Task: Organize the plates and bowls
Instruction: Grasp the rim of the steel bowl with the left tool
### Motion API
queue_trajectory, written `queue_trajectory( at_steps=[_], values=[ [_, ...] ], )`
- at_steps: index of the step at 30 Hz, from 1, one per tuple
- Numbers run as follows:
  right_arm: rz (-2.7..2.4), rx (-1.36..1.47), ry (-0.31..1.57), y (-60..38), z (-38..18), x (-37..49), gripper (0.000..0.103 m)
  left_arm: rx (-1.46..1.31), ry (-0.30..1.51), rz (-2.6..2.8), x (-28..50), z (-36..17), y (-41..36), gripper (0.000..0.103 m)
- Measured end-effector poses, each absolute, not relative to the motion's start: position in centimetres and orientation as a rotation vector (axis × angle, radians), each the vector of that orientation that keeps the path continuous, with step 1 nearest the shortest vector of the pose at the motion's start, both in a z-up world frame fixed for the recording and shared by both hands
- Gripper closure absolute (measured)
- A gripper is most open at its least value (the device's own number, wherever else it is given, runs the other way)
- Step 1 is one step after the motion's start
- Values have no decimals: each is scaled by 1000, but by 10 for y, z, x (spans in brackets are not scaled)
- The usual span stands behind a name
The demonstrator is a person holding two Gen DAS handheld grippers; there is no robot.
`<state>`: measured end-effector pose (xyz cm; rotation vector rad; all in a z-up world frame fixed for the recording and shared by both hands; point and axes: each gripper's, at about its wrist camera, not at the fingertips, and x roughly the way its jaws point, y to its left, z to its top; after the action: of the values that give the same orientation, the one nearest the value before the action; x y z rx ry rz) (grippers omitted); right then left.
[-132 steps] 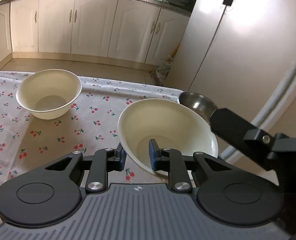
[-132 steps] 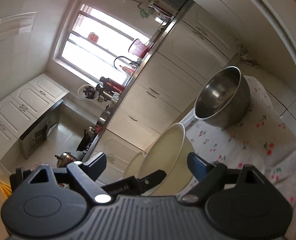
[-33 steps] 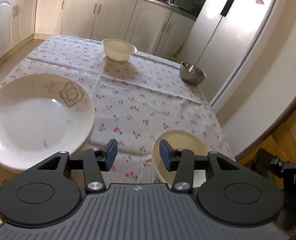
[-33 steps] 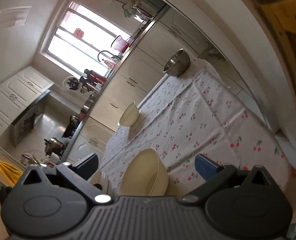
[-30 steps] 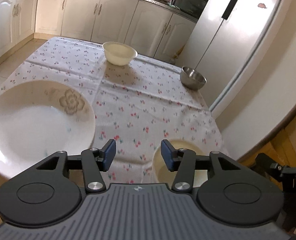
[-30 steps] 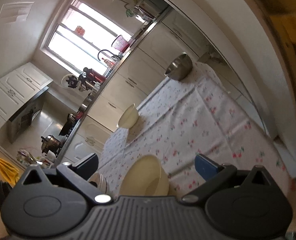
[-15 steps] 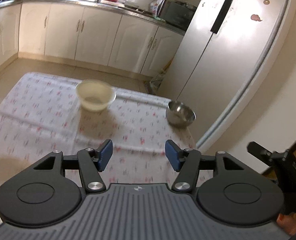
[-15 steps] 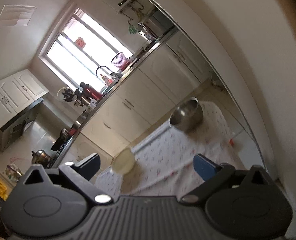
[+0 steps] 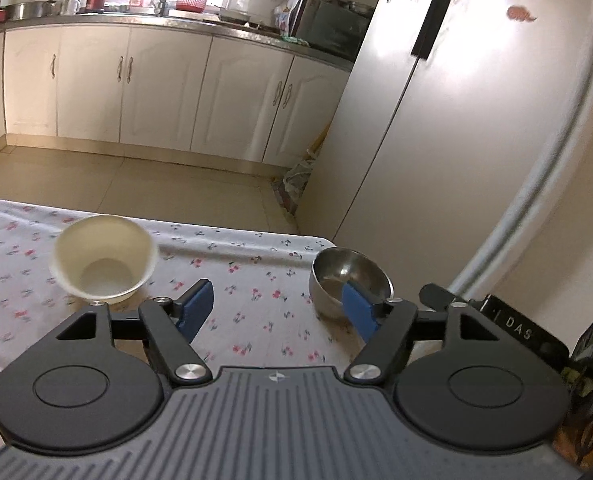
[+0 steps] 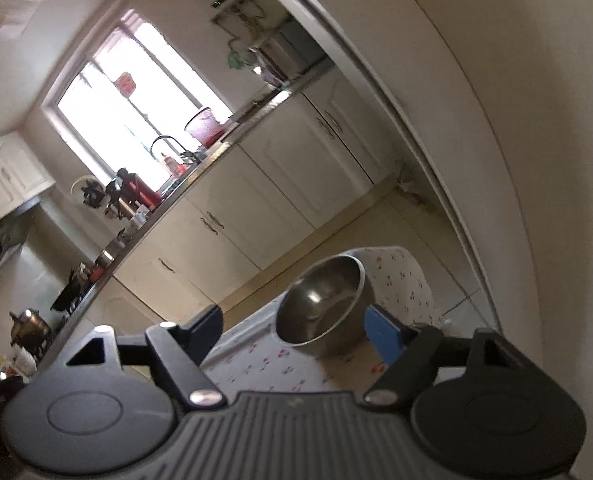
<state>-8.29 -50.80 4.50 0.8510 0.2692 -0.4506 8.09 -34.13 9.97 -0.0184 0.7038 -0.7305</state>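
A cream bowl (image 9: 104,260) stands on the cherry-print tablecloth (image 9: 256,272) at the far left. At the table's far right corner sits a steel bowl (image 9: 336,268). My left gripper (image 9: 274,296) hovers over the cloth between the two bowls. Its jaws are opening and nothing is between them. My right gripper (image 10: 294,318) points at the steel bowl (image 10: 324,300) from just short of it. Its jaws are closing slightly but stand wide apart, and neither pad touches the bowl. Part of the right gripper's body (image 9: 516,332) shows at the left view's right edge.
A tall fridge (image 9: 436,140) stands close to the table's right side. Past the table's far edge (image 9: 236,236) lie a tiled floor and white cabinets (image 9: 156,92) under a cluttered counter. A bag (image 9: 296,180) leans by the fridge.
Both hands have moved forward along the table. The big flowered plate and the near cream bowl have left view. The far bowls loom larger. My left jaws have spread wider.
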Motion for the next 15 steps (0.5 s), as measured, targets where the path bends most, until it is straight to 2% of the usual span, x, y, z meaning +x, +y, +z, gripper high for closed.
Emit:
queue_trajectory(
  at_steps=[10,15],
  values=[
    [-397,965,203,-549,6,-70,22,-62,826,-747,125,41,-411,40],
    [-351,945,228,-551,4,-58,22,-24,823,-767,133,27,-436,43]
  ],
)
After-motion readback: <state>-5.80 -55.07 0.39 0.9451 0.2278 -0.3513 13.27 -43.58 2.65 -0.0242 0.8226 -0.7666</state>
